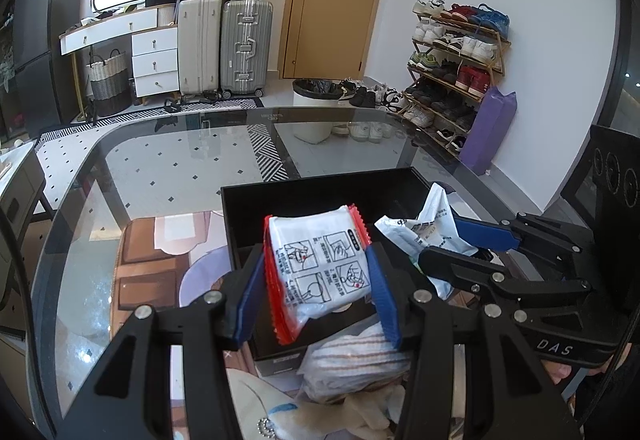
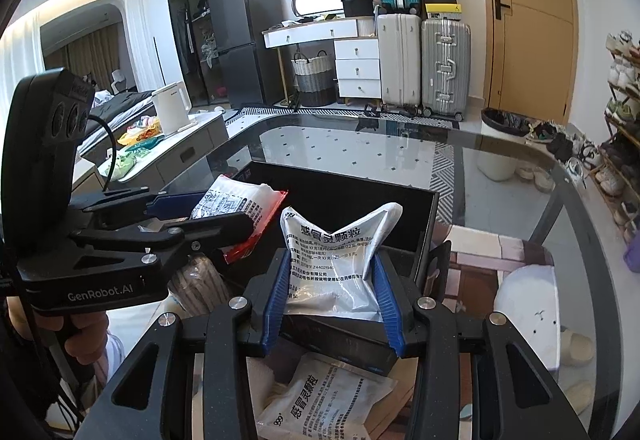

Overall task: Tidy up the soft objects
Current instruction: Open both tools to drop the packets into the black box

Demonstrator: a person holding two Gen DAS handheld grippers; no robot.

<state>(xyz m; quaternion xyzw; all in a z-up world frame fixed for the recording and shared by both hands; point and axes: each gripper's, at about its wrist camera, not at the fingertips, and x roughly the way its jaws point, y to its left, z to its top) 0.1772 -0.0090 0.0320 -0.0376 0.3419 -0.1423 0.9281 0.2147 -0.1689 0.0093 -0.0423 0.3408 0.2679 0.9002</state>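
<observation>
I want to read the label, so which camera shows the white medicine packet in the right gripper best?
The right wrist view: the white medicine packet faces the lens, print legible, pinched in the right gripper. The left wrist view shows it only sidelong and crumpled.

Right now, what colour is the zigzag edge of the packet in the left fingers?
Red, on a white packet; the left wrist view shows it best.
</observation>
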